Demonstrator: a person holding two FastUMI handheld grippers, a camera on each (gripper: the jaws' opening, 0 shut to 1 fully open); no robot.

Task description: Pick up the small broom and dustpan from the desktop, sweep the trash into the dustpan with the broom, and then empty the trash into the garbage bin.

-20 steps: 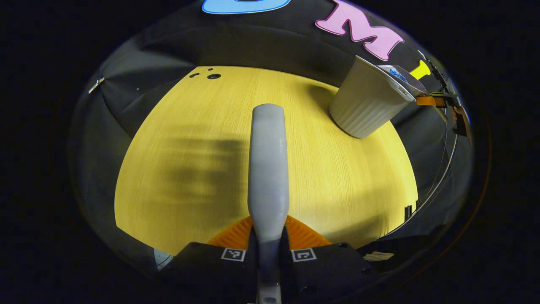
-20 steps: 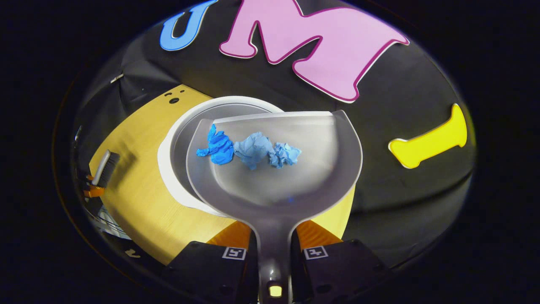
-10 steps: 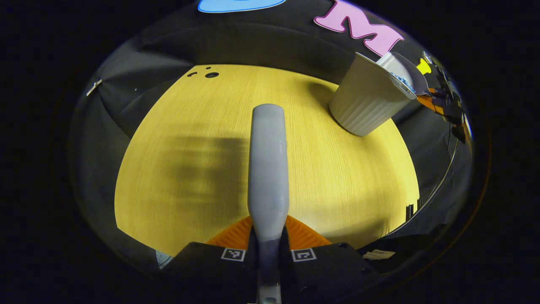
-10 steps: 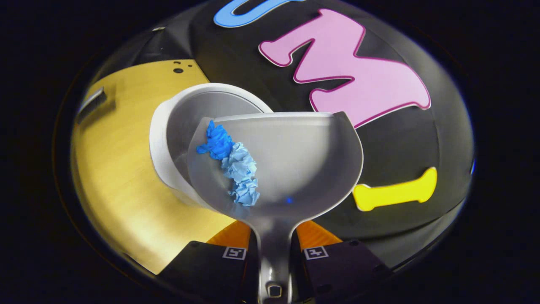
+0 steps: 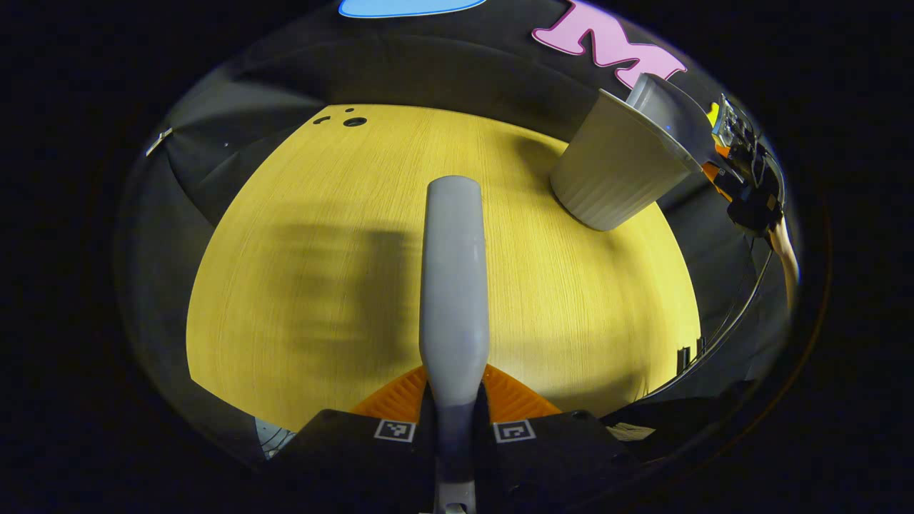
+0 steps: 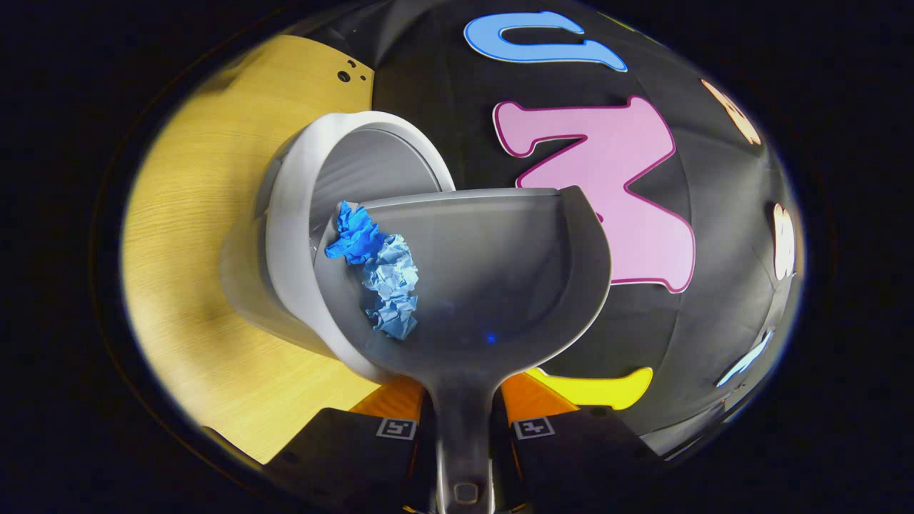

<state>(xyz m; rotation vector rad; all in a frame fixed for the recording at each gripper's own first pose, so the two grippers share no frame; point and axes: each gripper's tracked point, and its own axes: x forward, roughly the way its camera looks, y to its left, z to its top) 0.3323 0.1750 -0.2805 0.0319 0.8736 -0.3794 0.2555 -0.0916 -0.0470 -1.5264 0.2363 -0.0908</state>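
Observation:
In the right gripper view my right gripper (image 6: 463, 428) is shut on the handle of the grey dustpan (image 6: 493, 285). The pan is rolled sideways over the white garbage bin (image 6: 293, 214). Blue crumpled paper scraps (image 6: 375, 268) lie against the pan's left wall, above the bin's mouth. In the left gripper view my left gripper (image 5: 454, 428) is shut on the grey broom handle (image 5: 453, 278), which hangs above the yellow desktop (image 5: 321, 235); its bristles are hidden. That view has the bin (image 5: 610, 175) at the far right, with the tilted dustpan (image 5: 668, 111) and the right gripper (image 5: 742, 178) over it.
The desktop (image 6: 193, 214) stretches left of the bin, with small dark holes (image 5: 353, 121) near its far edge. The black cloth wall stands close behind the bin. A cable (image 5: 728, 321) hangs off the table's right side.
The dustpan has rolled further to the left over the bin, and the paper scraps have slid from the pan's middle into a pile along its left wall. The broom has hardly moved.

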